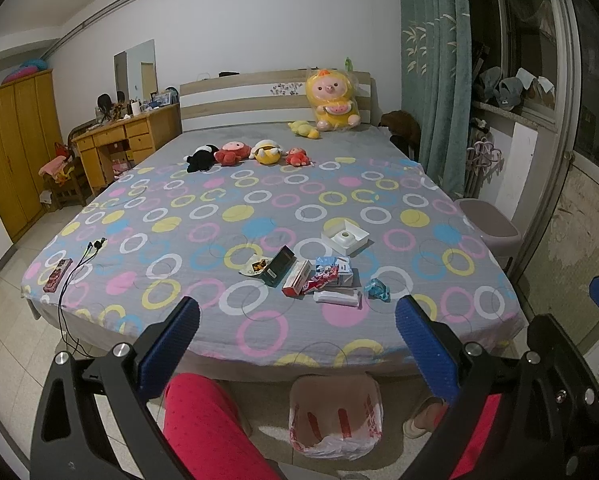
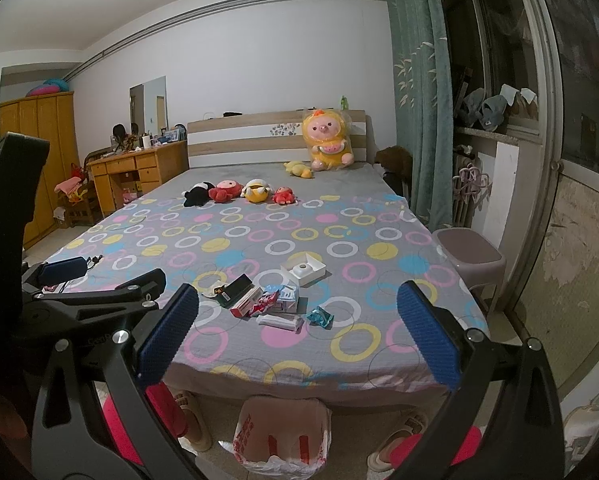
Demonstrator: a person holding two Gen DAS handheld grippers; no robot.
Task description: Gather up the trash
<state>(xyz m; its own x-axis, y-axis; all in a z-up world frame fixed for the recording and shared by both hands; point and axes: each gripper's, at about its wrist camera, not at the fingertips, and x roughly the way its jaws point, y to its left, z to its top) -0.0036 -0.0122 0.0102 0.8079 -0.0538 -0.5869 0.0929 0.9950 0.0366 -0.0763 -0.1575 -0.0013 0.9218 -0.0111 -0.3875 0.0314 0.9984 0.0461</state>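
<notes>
- I have both tools raised short of the foot of the bed with the grey circle-print cover [image 1: 227,216], and I use that bed as my landmark.
- My left gripper [image 1: 297,346] has its blue pads spread wide with nothing between them; my right gripper [image 2: 299,336] is equally wide and empty.
- The trash lies in a loose cluster on the bed's near half, right of its centre line: a dark green open box [image 1: 277,266], a red-and-white carton [image 1: 297,278], a red crinkled wrapper [image 1: 323,278], a small white-and-blue carton [image 1: 345,272], a white rolled wrapper [image 1: 337,298] and a teal crumpled wrapper [image 1: 377,290].
- A white shallow tray with a round insert [image 1: 345,236] sits just beyond that cluster, toward the headboard.
- The bin lined with a red-printed white plastic bag [image 1: 335,416] stands on the floor at the bed's foot, directly below the cluster.
- The relation I care about: the cluster lies straight ahead of both grippers and well apart from them, so neither touches anything yet.
- The white rolled wrapper is nearest the bed's foot edge, its long axis running across the bed, side to side.
- Judging by the right wrist view, the right gripper looks the nearer one to the teal wrapper; the left suits the green box side.
- A phone in a red case [image 1: 57,276] and black cables [image 1: 79,264] lie at the bed's left near corner; I would leave them.
</notes>
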